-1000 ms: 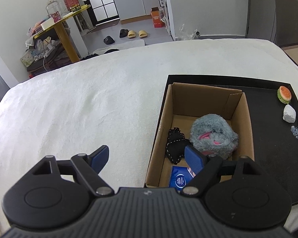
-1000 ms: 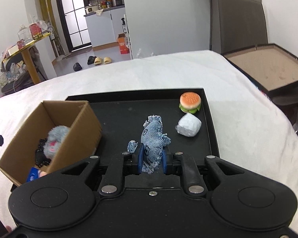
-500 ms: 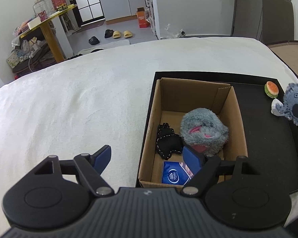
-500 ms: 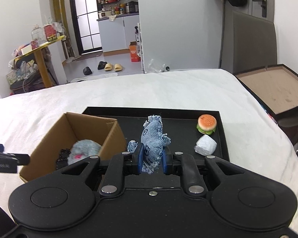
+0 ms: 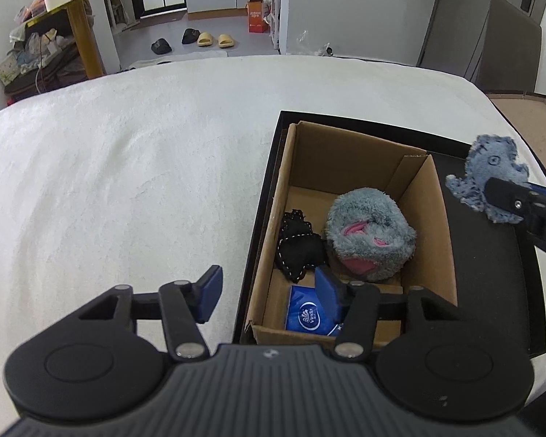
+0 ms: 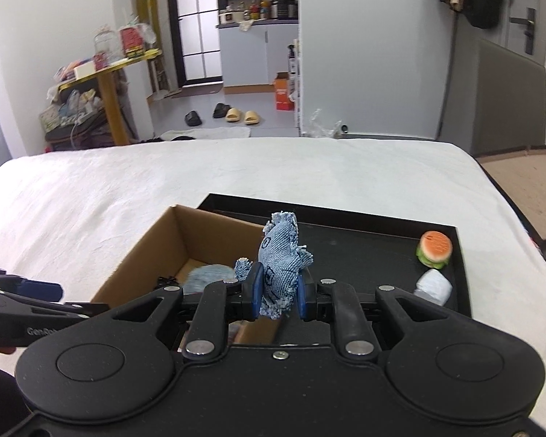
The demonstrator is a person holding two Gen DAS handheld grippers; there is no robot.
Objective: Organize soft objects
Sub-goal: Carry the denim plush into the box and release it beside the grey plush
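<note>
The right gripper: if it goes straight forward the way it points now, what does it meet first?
Probably the cardboard box: the right gripper, shut on the denim toy, points over its right wall, towards the black tray. It seems raised, so depth is uncertain.

You have one cardboard box [image 5: 360, 167] ahead of your left tongs, holding three items: one grey plush [image 5: 371, 233], one black fabric piece [image 5: 298, 247], one blue tissue pack [image 5: 309, 317]. One denim toy [image 6: 278, 266] sits between your right tongs' pads. Beyond to their right: one burger toy [image 6: 434, 247], one white lump [image 6: 433, 286].
</note>
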